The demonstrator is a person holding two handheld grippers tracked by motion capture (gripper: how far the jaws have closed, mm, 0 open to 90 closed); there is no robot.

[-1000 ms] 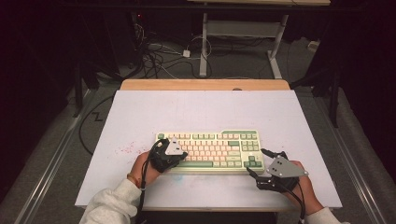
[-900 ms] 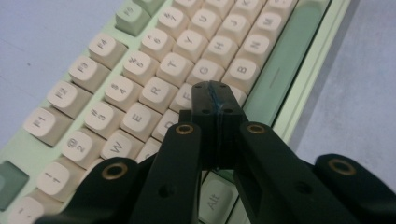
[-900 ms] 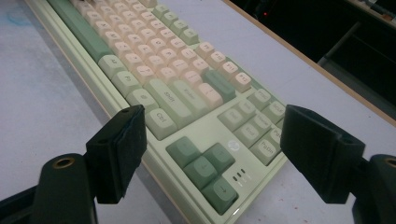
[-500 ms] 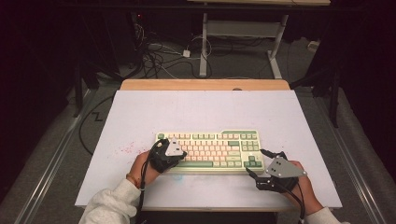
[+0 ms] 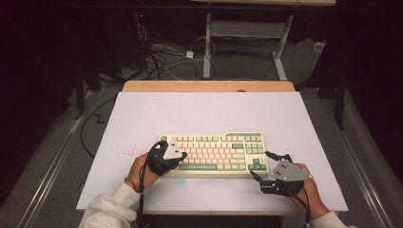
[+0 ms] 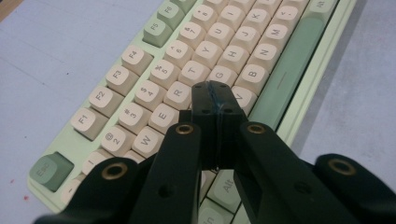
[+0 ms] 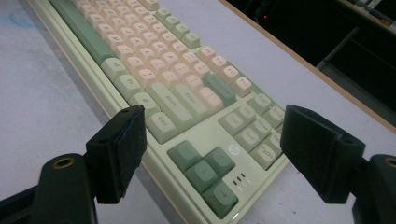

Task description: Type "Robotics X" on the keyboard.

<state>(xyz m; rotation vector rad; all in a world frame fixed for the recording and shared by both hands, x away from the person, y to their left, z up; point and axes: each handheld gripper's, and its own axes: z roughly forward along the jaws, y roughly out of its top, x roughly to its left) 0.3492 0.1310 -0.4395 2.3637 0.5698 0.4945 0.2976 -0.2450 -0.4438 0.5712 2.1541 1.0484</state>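
A pale green keyboard [image 5: 214,152] with cream keys lies across the near middle of the white table [image 5: 204,114]. My left gripper [image 5: 182,156] is over its left end. In the left gripper view the jaws are pressed together with nothing between them, and the left gripper [image 6: 212,95] has its tips just above the letter keys of the keyboard [image 6: 140,60]. My right gripper [image 5: 263,165] stands open at the near right corner. In the right gripper view, the right gripper [image 7: 219,154] has its pads on either side of the arrow-key corner of the keyboard [image 7: 154,60], not touching it.
Faint red specks [image 5: 128,152] mark the table left of the keyboard. A wooden strip [image 5: 209,86] runs along the far table edge. Beyond it, cables [image 5: 161,57] and a white desk frame [image 5: 247,28] stand on the floor.
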